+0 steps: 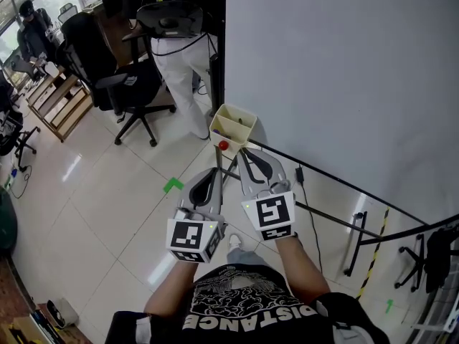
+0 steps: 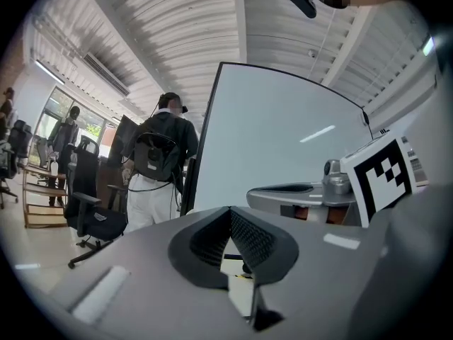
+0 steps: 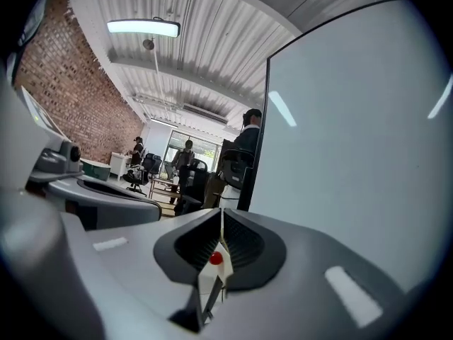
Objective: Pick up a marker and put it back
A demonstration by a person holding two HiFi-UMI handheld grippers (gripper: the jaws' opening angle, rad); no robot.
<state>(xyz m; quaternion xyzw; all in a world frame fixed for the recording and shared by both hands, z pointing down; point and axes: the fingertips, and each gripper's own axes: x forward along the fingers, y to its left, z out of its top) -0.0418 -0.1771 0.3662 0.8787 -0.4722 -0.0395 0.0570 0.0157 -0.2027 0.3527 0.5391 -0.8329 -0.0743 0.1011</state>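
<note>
Though near, marker (image 1: 229,131) beyond closed fingers (image 1: 248,165)

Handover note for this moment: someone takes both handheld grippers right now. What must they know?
Left claw: shut, holding nothing, held beside the right one.
Right claw: shut, holding nothing, aimed at the cream plastic tray at the lower corner of the white whiteboard. A small round red knob shows at the tray's front.
Marker: none in either claw. A dark thing lies in the tray, too small to tell whether it is a marker.
Done: nothing that shows.
Left: open a claw, pick up a marker, put it back.
</note>
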